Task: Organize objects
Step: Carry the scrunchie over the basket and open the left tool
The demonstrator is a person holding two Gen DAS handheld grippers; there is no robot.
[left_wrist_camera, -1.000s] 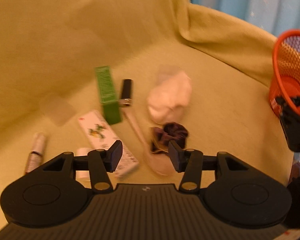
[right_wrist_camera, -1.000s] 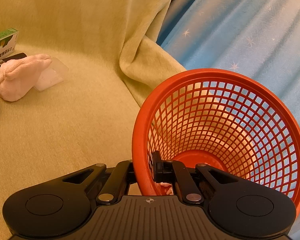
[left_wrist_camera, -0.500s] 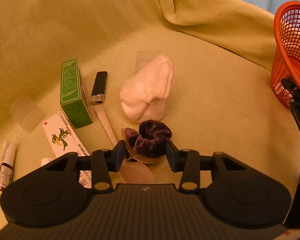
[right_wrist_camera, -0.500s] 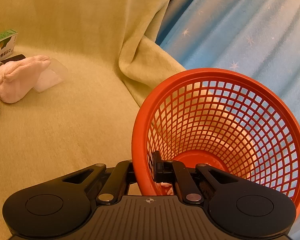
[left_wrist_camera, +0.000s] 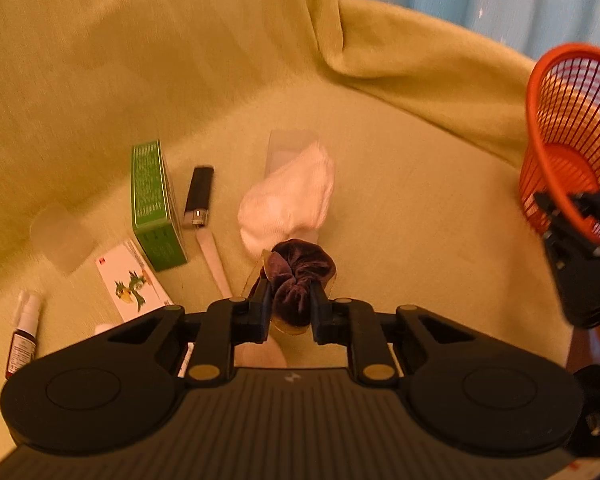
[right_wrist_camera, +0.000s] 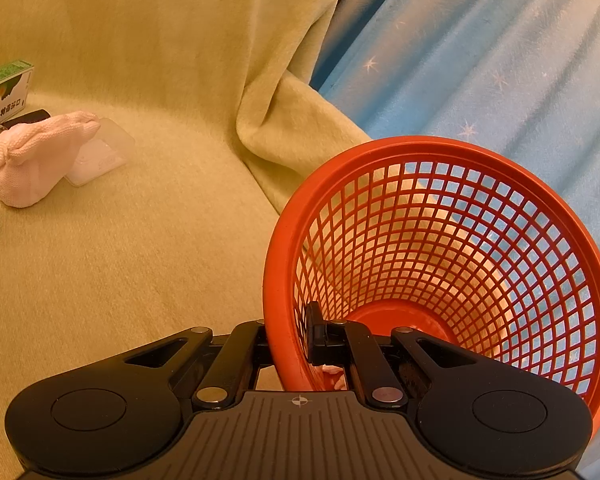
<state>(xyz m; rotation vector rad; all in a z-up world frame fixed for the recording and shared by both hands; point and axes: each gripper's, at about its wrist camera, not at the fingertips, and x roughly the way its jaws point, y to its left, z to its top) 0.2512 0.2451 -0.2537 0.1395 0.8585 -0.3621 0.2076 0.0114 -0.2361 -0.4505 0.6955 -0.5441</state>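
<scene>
1. The left gripper (left_wrist_camera: 290, 306) has just been closing; its jaws now pinch a dark purple velvet scrunchie (left_wrist_camera: 300, 270) lying on the yellow-green plush cover (left_wrist_camera: 400, 220).
2. The scrunchie's lower part is hidden between the fingers, along with a thin translucent wrapper beneath it.
3. The right gripper (right_wrist_camera: 290, 336) is clamped on the rim of the orange plastic mesh basket (right_wrist_camera: 460, 240); its left finger is hidden behind the wall.
4. A white knitted sock (left_wrist_camera: 288, 204) lies just behind the scrunchie and covers part of a clear packet.
5. A green carton (left_wrist_camera: 154, 204), black lighter (left_wrist_camera: 199, 196) and small spray bottle (left_wrist_camera: 24, 336) lie to the left; a white card is partly cut off by the gripper.
</scene>
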